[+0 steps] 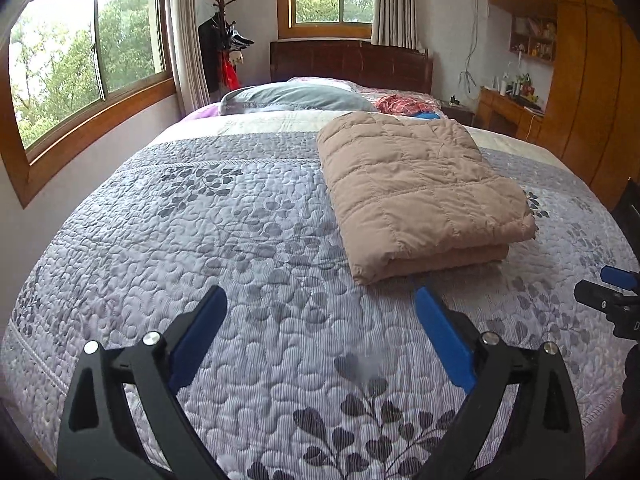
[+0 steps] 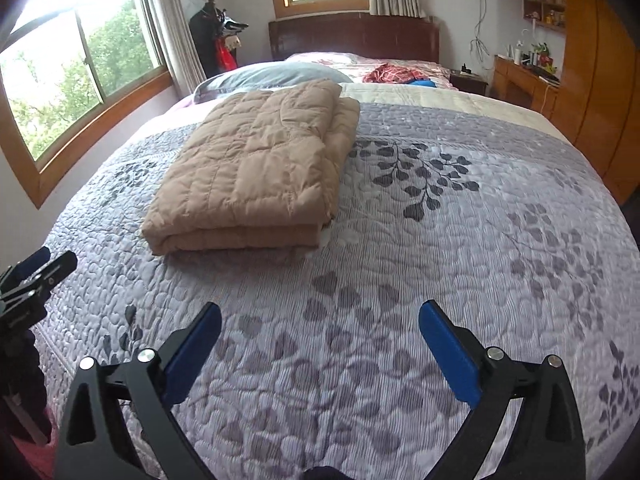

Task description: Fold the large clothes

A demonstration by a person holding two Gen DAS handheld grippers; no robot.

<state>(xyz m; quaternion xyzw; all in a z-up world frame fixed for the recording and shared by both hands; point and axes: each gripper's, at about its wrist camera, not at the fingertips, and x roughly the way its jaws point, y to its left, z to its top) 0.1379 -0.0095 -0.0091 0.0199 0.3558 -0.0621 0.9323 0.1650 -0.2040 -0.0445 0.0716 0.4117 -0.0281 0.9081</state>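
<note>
Item: tan quilted coat (image 1: 420,192), folded in a stacked bundle, lying mid-bed on the grey leaf-print bedspread (image 1: 240,240).

Left hand-held gripper (image 1: 320,312) and right hand-held gripper (image 2: 320,324): both released, empty, near the coat's front edge.

Risk: puffy layers may spring apart or slide if nudged.

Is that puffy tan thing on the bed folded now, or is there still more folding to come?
It looks done: the tan quilted garment lies on the bedspread as a neat stacked rectangle, edges roughly aligned. Nothing is in hand: the left gripper and right gripper both have their jaws open and empty, short of the bundle. Perhaps left: the red checked cloth lying loose near the headboard.
</note>
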